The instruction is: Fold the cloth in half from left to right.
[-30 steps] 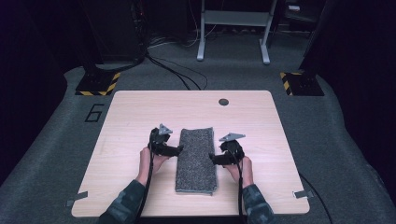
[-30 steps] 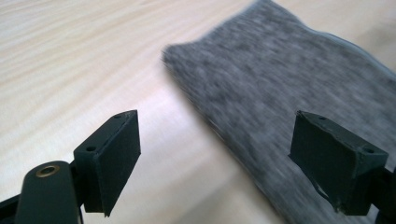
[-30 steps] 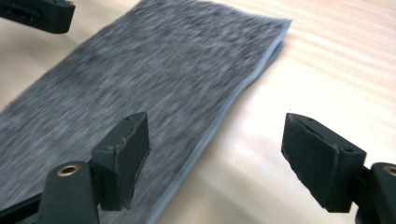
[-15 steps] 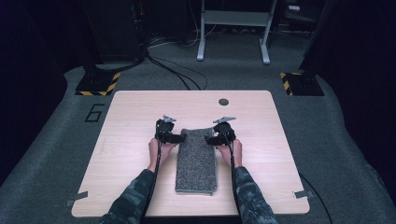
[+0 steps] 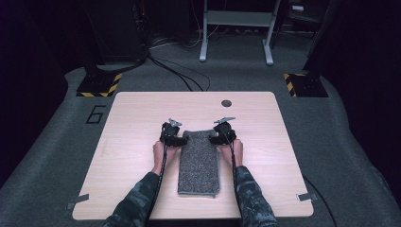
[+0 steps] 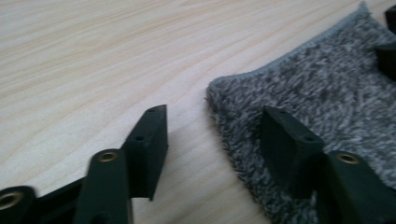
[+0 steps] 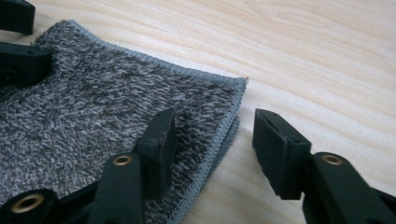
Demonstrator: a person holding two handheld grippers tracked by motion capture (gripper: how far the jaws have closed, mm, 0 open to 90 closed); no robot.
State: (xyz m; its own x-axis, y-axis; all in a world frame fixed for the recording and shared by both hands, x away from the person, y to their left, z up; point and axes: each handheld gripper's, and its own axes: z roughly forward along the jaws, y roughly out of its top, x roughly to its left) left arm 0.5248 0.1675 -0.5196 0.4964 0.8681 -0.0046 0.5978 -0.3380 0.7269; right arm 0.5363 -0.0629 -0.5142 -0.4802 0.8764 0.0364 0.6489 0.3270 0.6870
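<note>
One folded grey towel [image 5: 199, 163] on one wooden table [image 5: 127, 156], left gripper [image 6: 212, 135] and right gripper [image 7: 212, 137] closing, each astride a corner, not yet pinching

Bare table [image 5: 132, 156] lies open around the towel [image 5: 199, 163]; only a grommet [image 5: 226, 102] beyond.

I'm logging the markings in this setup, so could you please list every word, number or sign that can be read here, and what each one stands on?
"6": a large dark numeral on the grey floor, left of the table.
Yellow-and-black hazard stripes, no wording: on the left stand base and the right stand base.
The grey towel shows no label or print.
</note>
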